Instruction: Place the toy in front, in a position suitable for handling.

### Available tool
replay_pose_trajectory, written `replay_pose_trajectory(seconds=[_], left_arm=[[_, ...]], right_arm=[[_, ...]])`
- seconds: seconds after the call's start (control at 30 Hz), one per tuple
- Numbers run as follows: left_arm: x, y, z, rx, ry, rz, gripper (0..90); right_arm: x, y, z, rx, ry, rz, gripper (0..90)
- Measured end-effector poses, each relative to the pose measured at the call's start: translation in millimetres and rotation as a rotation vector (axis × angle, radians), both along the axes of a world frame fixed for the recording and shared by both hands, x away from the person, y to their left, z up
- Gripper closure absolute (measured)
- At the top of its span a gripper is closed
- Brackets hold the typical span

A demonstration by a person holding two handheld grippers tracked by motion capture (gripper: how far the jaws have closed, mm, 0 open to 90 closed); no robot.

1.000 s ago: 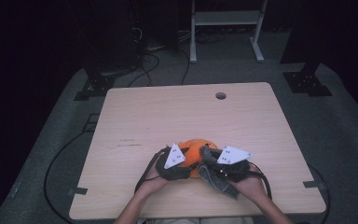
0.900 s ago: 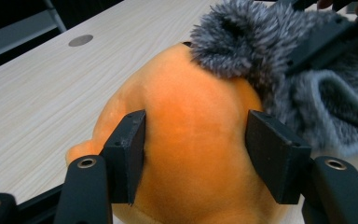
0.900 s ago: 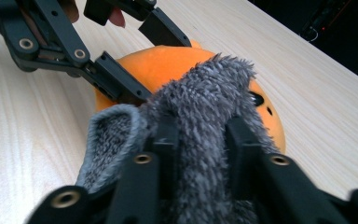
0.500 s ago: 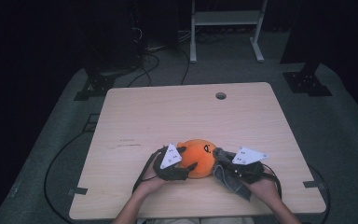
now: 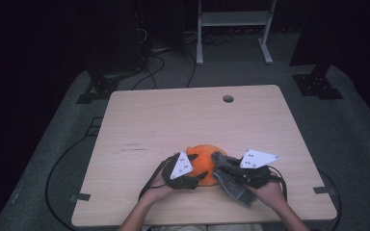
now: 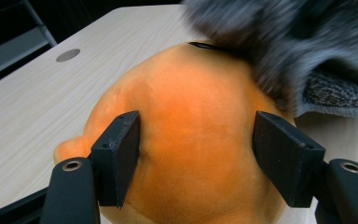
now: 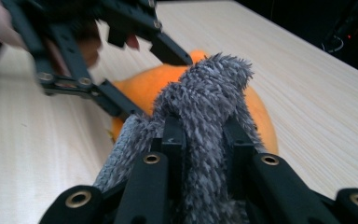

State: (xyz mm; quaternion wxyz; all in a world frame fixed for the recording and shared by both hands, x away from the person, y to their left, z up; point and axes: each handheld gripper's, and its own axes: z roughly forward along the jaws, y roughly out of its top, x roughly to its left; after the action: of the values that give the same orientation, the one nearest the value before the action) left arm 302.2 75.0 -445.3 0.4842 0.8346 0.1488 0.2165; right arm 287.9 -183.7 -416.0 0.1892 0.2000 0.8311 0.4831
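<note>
The orange plush toy (image 5: 204, 162) lay low in the frame on the desk (image 5: 173, 120), between the left gripper's (image 6: 196, 158) open jaws, which had just been closing. The grey fuzzy cloth (image 7: 205, 121) was clamped by the right gripper (image 7: 204, 140). The toy could be pushed away if squeezed loosely.

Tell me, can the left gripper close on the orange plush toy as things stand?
Probably yes. The left gripper already has its jaws on either side of the orange plush toy, with nothing between pads and plush. The grey fuzzy cloth, clamped in the right gripper, lies over the toy's far side, clear of those pads.
</note>
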Motion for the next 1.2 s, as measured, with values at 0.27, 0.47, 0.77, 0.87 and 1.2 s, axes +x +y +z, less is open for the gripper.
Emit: replay_pose_trajectory(seconds=[0.27, 0.47, 0.77, 0.87, 1.2], left_arm=[[3.1, 7.1, -2.1, -0.022, 0.035, -0.017, 32.3], [1.9, 8.6, -2.4, -0.022, 0.037, -0.011, 31.4], [-1.5, 3.5, -3.4, -0.019, 0.016, -0.053, 31.1], [-3.0, 4.1, -2.0, -0.017, 0.017, -0.067, 27.6], [2.6, 5.2, 3.7, -0.039, 0.014, 0.008, 24.0]], right_arm=[[3.1, 0.3, -8.9, -0.025, 0.024, -0.019, 74.2], [11.0, -26.2, -20.4, -0.058, 0.083, -0.100, 74.3], [8.6, -20.5, -1.2, 0.083, 0.073, -0.034, 74.7], [9.0, -9.7, -2.8, 0.052, 0.072, -0.023, 74.7], [8.2, -21.2, -18.5, 0.032, 0.125, -0.041, 75.1]])
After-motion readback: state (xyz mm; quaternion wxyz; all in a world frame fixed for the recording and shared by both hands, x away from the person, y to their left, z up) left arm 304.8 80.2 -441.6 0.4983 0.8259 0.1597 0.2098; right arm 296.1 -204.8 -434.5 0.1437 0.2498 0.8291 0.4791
